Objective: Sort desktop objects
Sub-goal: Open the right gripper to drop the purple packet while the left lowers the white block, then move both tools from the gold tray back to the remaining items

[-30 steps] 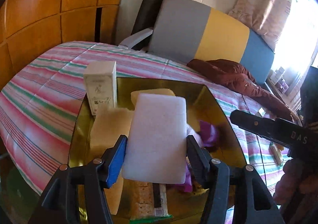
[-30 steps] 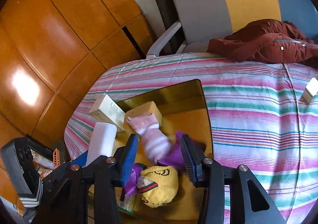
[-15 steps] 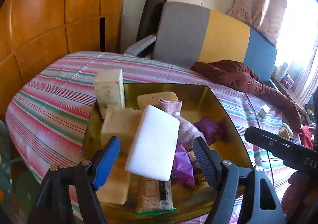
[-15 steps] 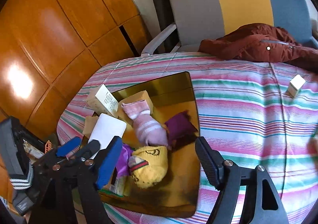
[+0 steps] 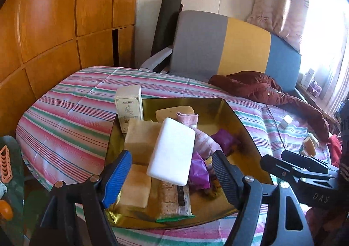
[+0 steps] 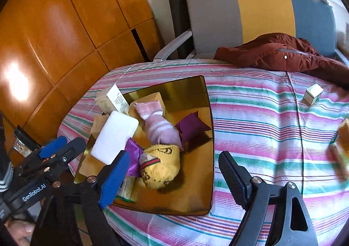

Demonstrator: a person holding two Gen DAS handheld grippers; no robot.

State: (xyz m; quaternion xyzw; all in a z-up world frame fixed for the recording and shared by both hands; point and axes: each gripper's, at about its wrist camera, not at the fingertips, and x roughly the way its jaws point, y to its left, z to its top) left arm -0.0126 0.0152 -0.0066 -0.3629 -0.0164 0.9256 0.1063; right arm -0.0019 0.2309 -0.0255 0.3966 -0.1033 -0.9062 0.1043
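since a moment ago my left claw (image 5: pixel 172 176) has let go of the white block (image 5: pixel 172 151), now lying on the pile in the gold tray (image 5: pixel 236 119); it gapes empty, my right claw (image 6: pixel 172 176) is opening, nothing between. drop-off done, i judge; next, the small box (image 6: pixel 313 94) on the striped cloth (image 6: pixel 261 119), by the chair (image 6: pixel 240 12).

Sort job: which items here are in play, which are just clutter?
In play: gold tray; white block, pink sock, yellow sock, purple pouch, cracker pack, tall box; small box on the striped cloth.

Clutter: red jacket, chair, wood panels.
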